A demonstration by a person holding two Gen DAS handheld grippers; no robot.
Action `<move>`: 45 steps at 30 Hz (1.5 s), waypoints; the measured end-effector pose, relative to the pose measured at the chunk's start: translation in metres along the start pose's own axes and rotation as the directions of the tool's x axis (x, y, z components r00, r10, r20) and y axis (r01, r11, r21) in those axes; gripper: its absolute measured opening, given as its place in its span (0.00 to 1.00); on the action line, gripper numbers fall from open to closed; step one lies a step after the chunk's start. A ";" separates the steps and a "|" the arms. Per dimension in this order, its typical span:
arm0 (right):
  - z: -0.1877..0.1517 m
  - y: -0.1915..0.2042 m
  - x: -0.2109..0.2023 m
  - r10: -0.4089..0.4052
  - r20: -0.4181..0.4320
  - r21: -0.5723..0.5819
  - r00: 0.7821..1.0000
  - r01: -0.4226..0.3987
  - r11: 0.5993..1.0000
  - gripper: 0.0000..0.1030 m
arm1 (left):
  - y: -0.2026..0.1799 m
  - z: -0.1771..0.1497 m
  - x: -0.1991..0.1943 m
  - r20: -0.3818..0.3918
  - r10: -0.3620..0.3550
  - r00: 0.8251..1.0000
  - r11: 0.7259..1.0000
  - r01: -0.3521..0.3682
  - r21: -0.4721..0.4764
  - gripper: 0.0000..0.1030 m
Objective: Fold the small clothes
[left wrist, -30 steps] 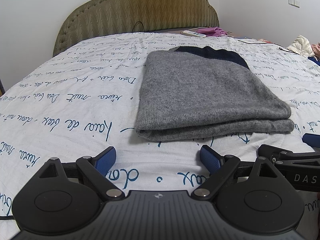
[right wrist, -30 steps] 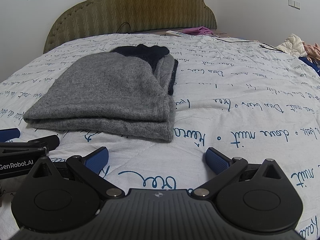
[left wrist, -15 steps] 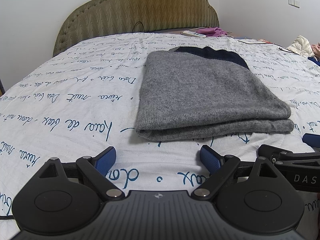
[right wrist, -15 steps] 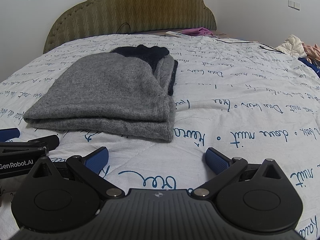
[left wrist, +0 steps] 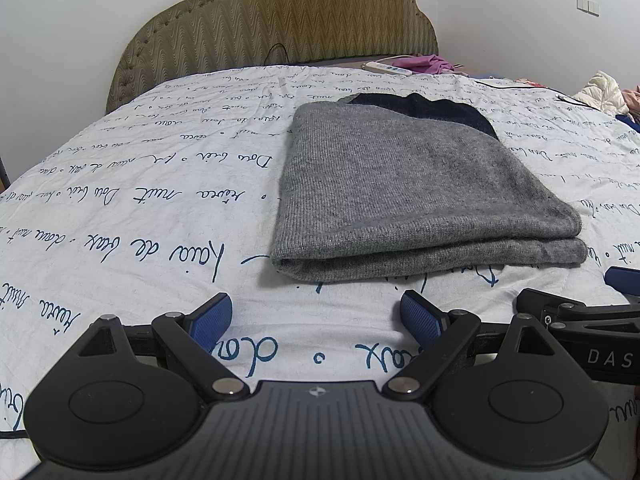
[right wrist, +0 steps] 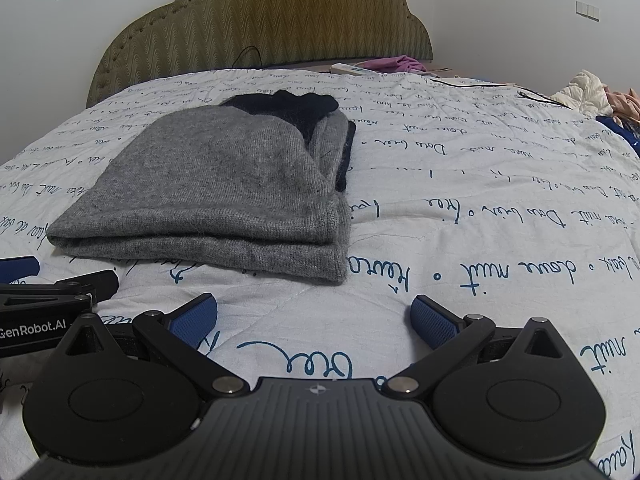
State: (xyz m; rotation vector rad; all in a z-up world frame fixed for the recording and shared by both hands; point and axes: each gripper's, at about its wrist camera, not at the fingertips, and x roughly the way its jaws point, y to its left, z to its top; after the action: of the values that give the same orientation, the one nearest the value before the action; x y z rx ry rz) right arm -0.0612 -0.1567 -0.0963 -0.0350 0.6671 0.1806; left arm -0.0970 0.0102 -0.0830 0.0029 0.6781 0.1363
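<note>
A grey knit garment with dark navy parts (left wrist: 408,188) lies folded in a flat stack on the white bedsheet with blue script (left wrist: 140,208). It also shows in the right wrist view (right wrist: 224,196). My left gripper (left wrist: 316,316) is open and empty, low over the sheet just in front of the fold's near edge. My right gripper (right wrist: 314,318) is open and empty, in front of the stack's near right corner. Each gripper shows at the edge of the other's view.
A padded olive headboard (left wrist: 276,20) stands at the far end. A white remote (left wrist: 386,68) and purple cloth (left wrist: 432,65) lie by it. More clothes (right wrist: 588,88) are piled at the far right. A black cable (right wrist: 480,84) runs across the sheet.
</note>
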 end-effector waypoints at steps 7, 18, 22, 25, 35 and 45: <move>0.000 0.000 0.000 0.000 0.000 0.000 1.000 0.000 1.000 1.00 | 0.000 0.000 0.000 0.000 0.000 1.000 1.000 0.000 0.000 0.89; 0.000 0.000 0.000 -0.001 0.001 0.001 1.000 0.001 1.000 1.00 | 0.000 0.000 0.000 0.000 0.000 1.000 1.000 0.000 0.000 0.89; 0.000 0.001 0.000 -0.001 0.001 0.001 1.000 0.001 1.000 1.00 | 0.000 0.000 0.000 0.000 0.000 1.000 1.000 0.000 0.000 0.89; 0.000 0.001 0.000 -0.001 0.001 0.001 1.000 0.001 1.000 1.00 | 0.000 0.000 0.000 0.000 0.000 1.000 1.000 0.000 0.000 0.89; 0.000 0.001 0.000 -0.002 0.002 0.001 1.000 0.002 1.000 1.00 | 0.000 0.000 0.000 0.000 0.000 1.000 1.000 0.000 0.000 0.89; 0.000 0.001 0.000 0.001 -0.001 0.005 1.000 -0.001 1.000 1.00 | 0.002 0.002 -0.001 -0.017 0.016 1.000 1.000 -0.016 -0.016 1.00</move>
State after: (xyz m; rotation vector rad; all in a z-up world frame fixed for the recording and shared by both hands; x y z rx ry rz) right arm -0.0615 -0.1561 -0.0965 -0.0298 0.6681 0.1796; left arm -0.0966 0.0118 -0.0812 -0.0086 0.6939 0.1576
